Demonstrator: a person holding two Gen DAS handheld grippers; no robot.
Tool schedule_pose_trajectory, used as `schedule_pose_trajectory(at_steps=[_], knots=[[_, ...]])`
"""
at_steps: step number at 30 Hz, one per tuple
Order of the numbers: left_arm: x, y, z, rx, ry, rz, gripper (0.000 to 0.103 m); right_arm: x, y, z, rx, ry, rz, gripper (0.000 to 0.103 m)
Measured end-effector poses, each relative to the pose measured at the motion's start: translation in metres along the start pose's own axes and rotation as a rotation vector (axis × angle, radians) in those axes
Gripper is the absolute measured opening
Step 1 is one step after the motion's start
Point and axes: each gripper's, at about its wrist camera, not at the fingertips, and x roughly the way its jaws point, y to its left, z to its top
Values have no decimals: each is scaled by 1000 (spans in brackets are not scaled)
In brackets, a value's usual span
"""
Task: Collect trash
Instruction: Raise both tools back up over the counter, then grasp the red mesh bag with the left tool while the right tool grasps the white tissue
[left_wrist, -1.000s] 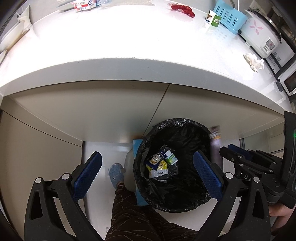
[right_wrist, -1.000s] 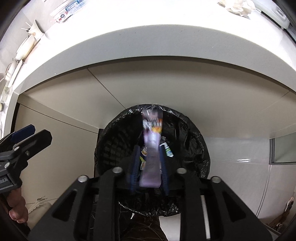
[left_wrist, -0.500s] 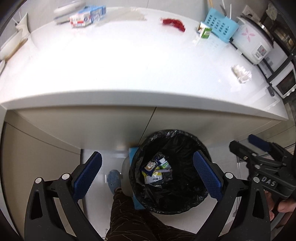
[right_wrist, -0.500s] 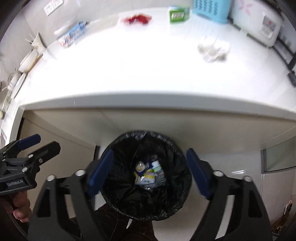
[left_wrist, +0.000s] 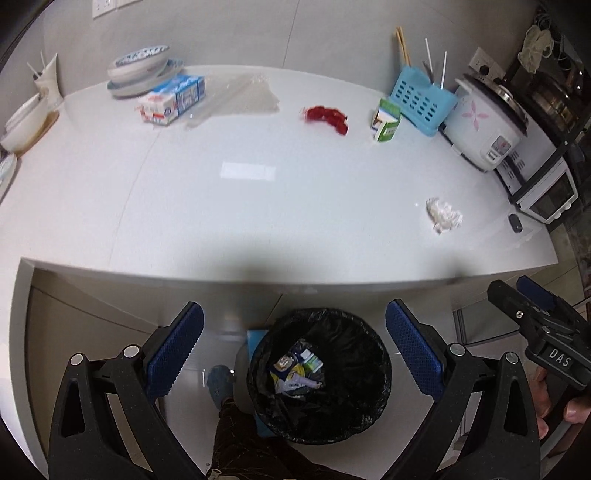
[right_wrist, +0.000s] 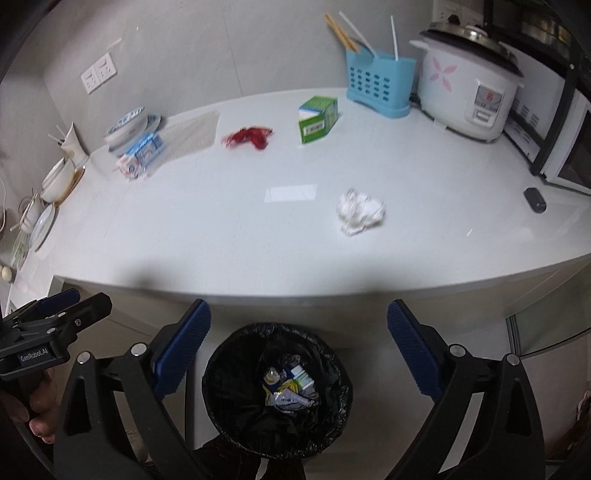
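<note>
A black-lined trash bin (left_wrist: 373, 384) (right_wrist: 332, 391) stands on the floor below the counter edge, with several wrappers (left_wrist: 295, 371) (right_wrist: 288, 387) inside. My left gripper (left_wrist: 294, 358) and right gripper (right_wrist: 298, 354) are both open and empty, held above the bin. On the white counter (left_wrist: 258, 206) lie a crumpled white tissue (left_wrist: 443, 215) (right_wrist: 360, 211), a red wrapper (left_wrist: 327, 116) (right_wrist: 249, 136), a green-white carton (left_wrist: 386, 120) (right_wrist: 317, 119), a blue-white milk carton (left_wrist: 173, 99) (right_wrist: 142, 153) and a clear plastic sheet (left_wrist: 240, 96).
A blue utensil basket (right_wrist: 378, 83), a rice cooker (right_wrist: 467, 85) and a toaster oven (left_wrist: 543, 184) stand at the back right. Stacked dishes (left_wrist: 142, 72) and bowls (right_wrist: 59, 177) sit at the left. A small black object (right_wrist: 534, 199) lies near the oven.
My right gripper opened and dropped a purple wrapper into the bin. Both grippers then rose and tilted up, bringing the countertop into view.
</note>
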Motion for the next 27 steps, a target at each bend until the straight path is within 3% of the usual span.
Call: schedule_pose_trajectory(at_steps=[11, 27], knots=[[-5, -21, 67, 67, -36, -20, 97, -5, -25, 48, 76, -41, -51, 93], [71, -27, 149, 167, 20, -36, 97, 54, -50, 72, 181, 67, -134, 93]])
